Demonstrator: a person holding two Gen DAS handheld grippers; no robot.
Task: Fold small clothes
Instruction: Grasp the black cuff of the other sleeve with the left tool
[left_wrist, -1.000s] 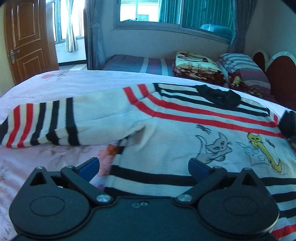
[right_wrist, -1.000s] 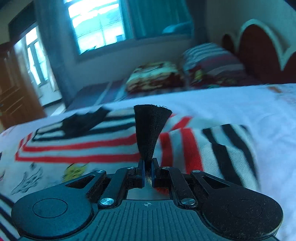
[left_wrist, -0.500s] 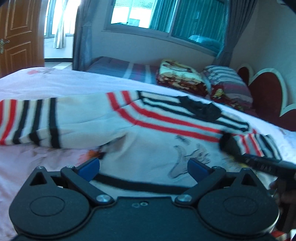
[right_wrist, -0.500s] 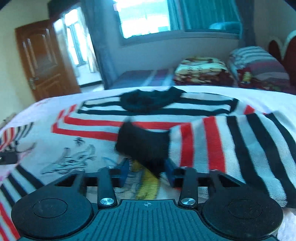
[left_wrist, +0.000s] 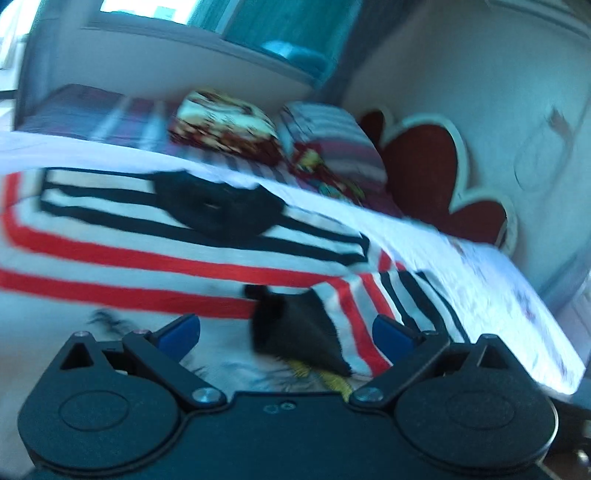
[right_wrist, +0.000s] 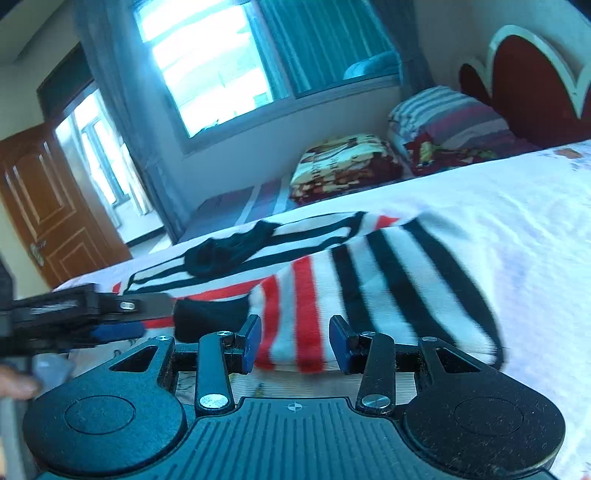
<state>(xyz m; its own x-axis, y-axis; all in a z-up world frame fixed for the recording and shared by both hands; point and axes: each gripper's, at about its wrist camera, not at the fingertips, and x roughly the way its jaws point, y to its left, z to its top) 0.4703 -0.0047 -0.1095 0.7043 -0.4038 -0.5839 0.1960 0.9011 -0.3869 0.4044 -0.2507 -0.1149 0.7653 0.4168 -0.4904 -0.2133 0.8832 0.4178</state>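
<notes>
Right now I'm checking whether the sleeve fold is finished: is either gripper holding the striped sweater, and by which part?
Nothing is held. The right gripper and left gripper both have open jaws over the striped knit sweater's folded sleeve.

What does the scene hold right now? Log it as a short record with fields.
garment: striped sweater, flat on the bed
folded part: right sleeve lies across the body, black cuff on the chest
left hand-held gripper: open, cuff between its fingers, no grip
right hand-held gripper: open, just short of the sleeve, holding nothing
background: folded blankets, window, door
</notes>
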